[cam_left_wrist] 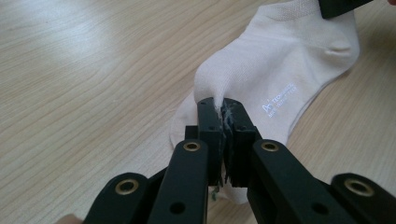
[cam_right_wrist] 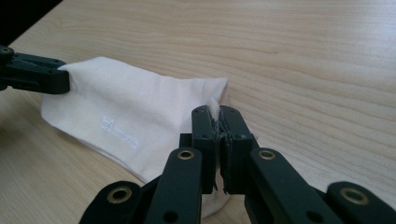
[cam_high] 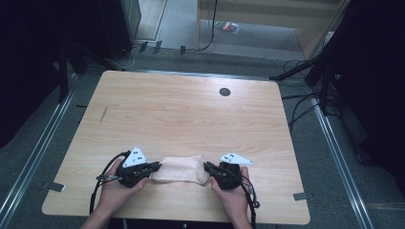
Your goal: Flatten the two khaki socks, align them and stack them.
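Sock (cam_high: 180, 169): a short, cream-white ankle sock, lying flat near the table's front edge, between the two grippers.
Sock detail: ribbed cuff at one end, rounded heel bulge, small pale printed lettering (cam_left_wrist: 279, 101) on its side; the fabric rises in a little peak where each gripper pinches it.
Left gripper (cam_high: 156, 166): jaws closed tight on one end of the sock, a fold of cloth nipped between the pads; seen close in the left gripper view (cam_left_wrist: 224, 108).
Right gripper (cam_high: 208, 167): jaws likewise clamped on the opposite end, a ridge of white knit showing between the pads (cam_right_wrist: 217, 114).
Hands: the left hand (cam_high: 114, 187) and the right hand (cam_high: 233, 193) each grasp a gripper body from the table's near edge.
Table (cam_high: 181, 114): light wood grain, with a small dark round grommet (cam_high: 224, 91) near the far edge, well apart from the sock.
Surroundings: cables (cam_high: 298, 102) on the grey floor to the right of the table; nothing lies between the sock and either gripper.
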`<state>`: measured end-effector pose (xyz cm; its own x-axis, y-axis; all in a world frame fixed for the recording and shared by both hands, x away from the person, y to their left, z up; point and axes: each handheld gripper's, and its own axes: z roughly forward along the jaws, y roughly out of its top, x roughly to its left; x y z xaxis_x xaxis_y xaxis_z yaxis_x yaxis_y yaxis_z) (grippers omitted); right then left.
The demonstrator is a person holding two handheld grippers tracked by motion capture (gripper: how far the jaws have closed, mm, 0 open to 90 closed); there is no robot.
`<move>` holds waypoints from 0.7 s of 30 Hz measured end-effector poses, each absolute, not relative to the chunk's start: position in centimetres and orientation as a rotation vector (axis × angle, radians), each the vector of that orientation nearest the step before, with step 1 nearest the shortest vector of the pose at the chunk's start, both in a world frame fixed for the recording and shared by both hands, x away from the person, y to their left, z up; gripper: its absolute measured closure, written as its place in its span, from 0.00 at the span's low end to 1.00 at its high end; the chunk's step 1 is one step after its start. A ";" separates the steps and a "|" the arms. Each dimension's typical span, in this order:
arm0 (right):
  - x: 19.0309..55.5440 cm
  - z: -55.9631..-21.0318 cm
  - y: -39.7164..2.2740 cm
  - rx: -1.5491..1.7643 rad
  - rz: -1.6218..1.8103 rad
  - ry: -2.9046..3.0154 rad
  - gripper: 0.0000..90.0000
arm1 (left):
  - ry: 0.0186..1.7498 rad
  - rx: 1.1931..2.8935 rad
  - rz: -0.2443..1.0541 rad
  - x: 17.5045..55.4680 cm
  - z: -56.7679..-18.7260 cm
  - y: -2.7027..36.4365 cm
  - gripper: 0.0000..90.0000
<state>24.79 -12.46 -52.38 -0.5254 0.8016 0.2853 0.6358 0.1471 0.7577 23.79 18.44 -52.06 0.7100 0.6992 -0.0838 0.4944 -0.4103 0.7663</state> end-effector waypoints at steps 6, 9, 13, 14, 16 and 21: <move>25.3 -53.3 -12.6 1.439 1.268 2.250 0.96 | 0.912 2.176 0.332 23.8 -52.8 17.9 0.98; 25.5 -53.7 -12.5 1.439 1.258 2.248 0.90 | 0.929 2.183 0.353 23.9 -53.0 17.8 0.87; 25.3 -53.3 -12.9 1.396 1.336 2.164 0.70 | 0.949 2.020 0.319 23.8 -51.8 19.0 0.67; 25.1 -53.0 -13.1 1.394 1.367 2.137 0.74 | 0.946 1.975 0.301 23.8 -51.5 19.5 0.70; 24.7 -52.4 -13.3 1.380 1.417 2.127 0.82 | 0.938 1.919 0.247 23.7 -51.3 19.8 0.81; 24.6 -53.1 -11.8 1.336 1.347 2.254 0.95 | 0.980 2.028 0.241 24.2 -53.2 18.6 0.96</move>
<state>24.63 -11.84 -53.11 -0.5737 0.7761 0.2617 0.5983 0.1789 0.7810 24.24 18.59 -53.16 0.6746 0.7169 -0.1760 0.5530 -0.3330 0.7637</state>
